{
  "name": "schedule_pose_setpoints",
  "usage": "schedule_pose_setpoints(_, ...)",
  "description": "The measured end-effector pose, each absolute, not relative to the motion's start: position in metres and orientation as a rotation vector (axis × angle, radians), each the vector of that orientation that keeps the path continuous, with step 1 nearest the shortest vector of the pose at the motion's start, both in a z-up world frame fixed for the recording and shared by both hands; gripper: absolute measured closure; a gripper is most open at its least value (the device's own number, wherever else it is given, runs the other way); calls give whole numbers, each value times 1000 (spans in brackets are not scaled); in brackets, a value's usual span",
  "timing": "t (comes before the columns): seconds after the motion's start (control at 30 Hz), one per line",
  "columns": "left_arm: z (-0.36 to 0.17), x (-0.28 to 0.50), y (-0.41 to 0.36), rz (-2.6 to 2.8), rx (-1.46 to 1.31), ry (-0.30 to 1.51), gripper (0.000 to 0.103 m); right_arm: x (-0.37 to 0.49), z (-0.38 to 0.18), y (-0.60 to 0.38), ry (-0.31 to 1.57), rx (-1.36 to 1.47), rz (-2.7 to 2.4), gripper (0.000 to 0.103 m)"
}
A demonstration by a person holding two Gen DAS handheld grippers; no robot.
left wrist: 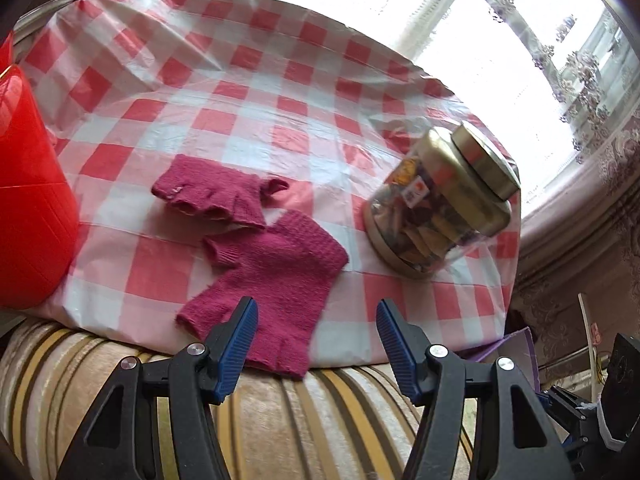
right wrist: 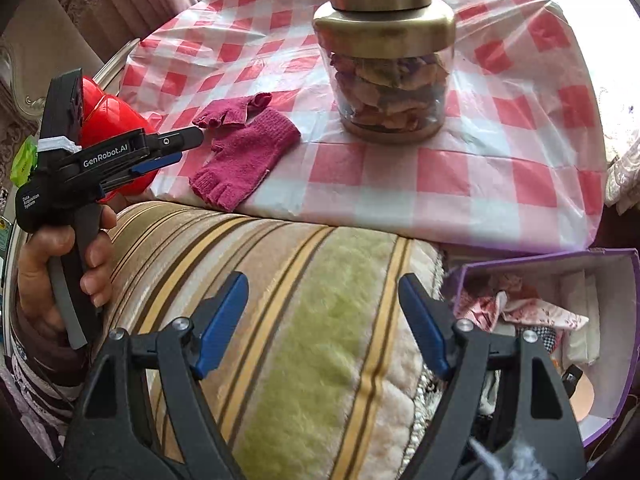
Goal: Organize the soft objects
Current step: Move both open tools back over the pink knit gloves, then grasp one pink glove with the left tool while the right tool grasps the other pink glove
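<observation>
covering the surface (left wrist: 240,92) is a red and white checked plastic cloth, and most of the work looks still ahead: nothing is being carried at this moment. a purple box (right wrist: 624,320) down at the right, beside the striped blanket (right wrist: 304,320), already has some folded cloth bits inside, so part of the sorting seems done, likely with that box as the destination. a red bucket (left wrist: 28,200) and a gold-lidded jar (left wrist: 440,204) stand apart on the cloth. the two pink fingerless gloves (left wrist: 268,276) lie near the front edge, overlapping, untouched. the left tongs (left wrist: 316,332) hang wide and empty just before the nearer glove; the right tongs (right wrist: 324,316) gape empty over the blanket.
</observation>
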State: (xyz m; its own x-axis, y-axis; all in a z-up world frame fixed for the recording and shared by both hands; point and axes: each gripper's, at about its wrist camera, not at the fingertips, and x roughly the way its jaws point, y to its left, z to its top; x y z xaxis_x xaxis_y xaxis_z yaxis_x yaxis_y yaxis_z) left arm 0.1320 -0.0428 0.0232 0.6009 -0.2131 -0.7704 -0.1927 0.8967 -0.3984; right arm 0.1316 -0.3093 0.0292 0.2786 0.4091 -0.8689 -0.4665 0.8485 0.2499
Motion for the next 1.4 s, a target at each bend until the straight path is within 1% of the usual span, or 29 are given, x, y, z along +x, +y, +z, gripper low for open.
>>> schedule_pose_setpoints(0.2, 26, 151, -7, 65, -436, 924, 41, 157, 19, -265, 1173, -83, 624, 23)
schedule_pose_setpoints(0.47, 24, 217, 16, 144, -299, 949, 41, 194, 0, -214, 1217, -97, 589, 23)
schedule_pose_setpoints(0.6, 6, 247, 20, 172, -258, 1009, 41, 210, -9, -190, 1223, -109, 557, 23)
schedule_pose_setpoints(0.77, -24, 260, 23, 177, -238, 1072, 41, 227, -24, -165, 1244, -115, 521, 22)
schedule_pose_setpoints(0.8, -29, 260, 23, 173, -232, 1076, 44, 231, -27, -160, 1246, -118, 512, 22)
schedule_pose_setpoints(0.83, -32, 259, 23, 171, -221, 1074, 55, 233, -30, -155, 1246, -121, 503, 22)
schedule_pose_setpoints(0.87, -34, 259, 22, 178, -194, 1070, 63, 236, -33, -151, 1248, -126, 494, 22)
schedule_pose_setpoints(0.9, -34, 257, 22, 177, -176, 1059, 66, 239, -36, -146, 1251, -130, 488, 22)
schedule_pose_setpoints(0.97, -33, 255, 25, 176, -177, 1041, 84, 244, -42, -138, 1258, -132, 473, 22)
schedule_pose_setpoints(1.03, -33, 252, 28, 167, -181, 1024, 89, 249, -47, -132, 1262, -134, 460, 22)
schedule_pose_setpoints(1.1, -34, 248, 30, 162, -181, 1006, 91, 253, -52, -125, 1268, -141, 449, 22)
schedule_pose_setpoints(1.13, -34, 247, 30, 159, -182, 998, 92, 254, -54, -122, 1268, -146, 442, 21)
schedule_pose_setpoints(1.17, -34, 246, 31, 157, -186, 990, 93, 256, -55, -120, 1263, -152, 437, 18)
schedule_pose_setpoints(1.4, -27, 235, 39, 146, -230, 923, 95, 258, -58, -104, 1218, -226, 397, 17)
